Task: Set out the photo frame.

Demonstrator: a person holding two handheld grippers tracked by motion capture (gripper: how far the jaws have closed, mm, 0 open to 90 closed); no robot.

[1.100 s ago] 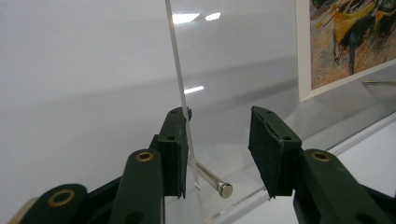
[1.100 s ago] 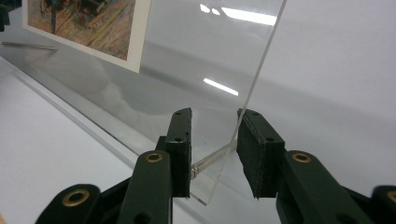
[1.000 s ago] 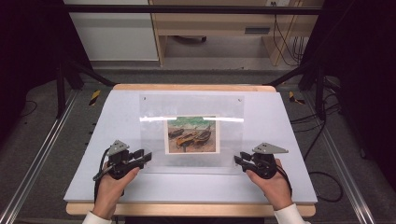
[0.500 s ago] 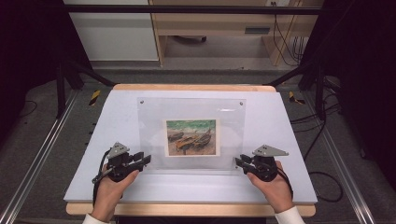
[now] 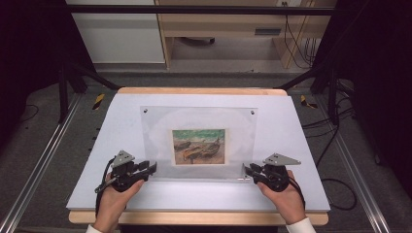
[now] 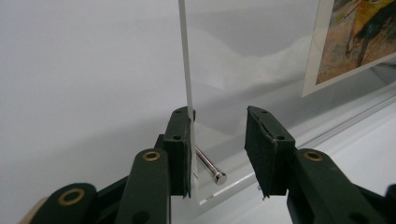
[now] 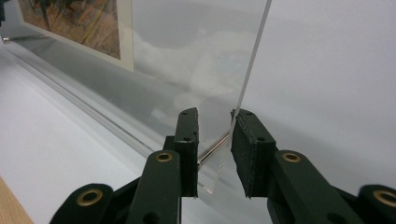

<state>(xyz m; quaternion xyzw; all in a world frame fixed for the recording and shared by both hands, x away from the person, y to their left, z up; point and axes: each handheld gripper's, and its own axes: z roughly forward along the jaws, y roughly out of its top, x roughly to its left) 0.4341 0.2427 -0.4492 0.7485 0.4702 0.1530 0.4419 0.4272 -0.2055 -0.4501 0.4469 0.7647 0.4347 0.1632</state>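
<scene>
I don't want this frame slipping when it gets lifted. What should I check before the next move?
1. Left gripper straddles a near corner of the acrylic frame: ok. The panel edge lies against one jaw and the other stands apart.
2. Right gripper straddles the other near corner: ok.
3. Jaws closed on the panel: not ok, both pairs stand open.
4. Metal pin at each corner will not block the closing jaws: cannot tell, it sits between them.
5. Print sits square in the frame: ok.
</scene>
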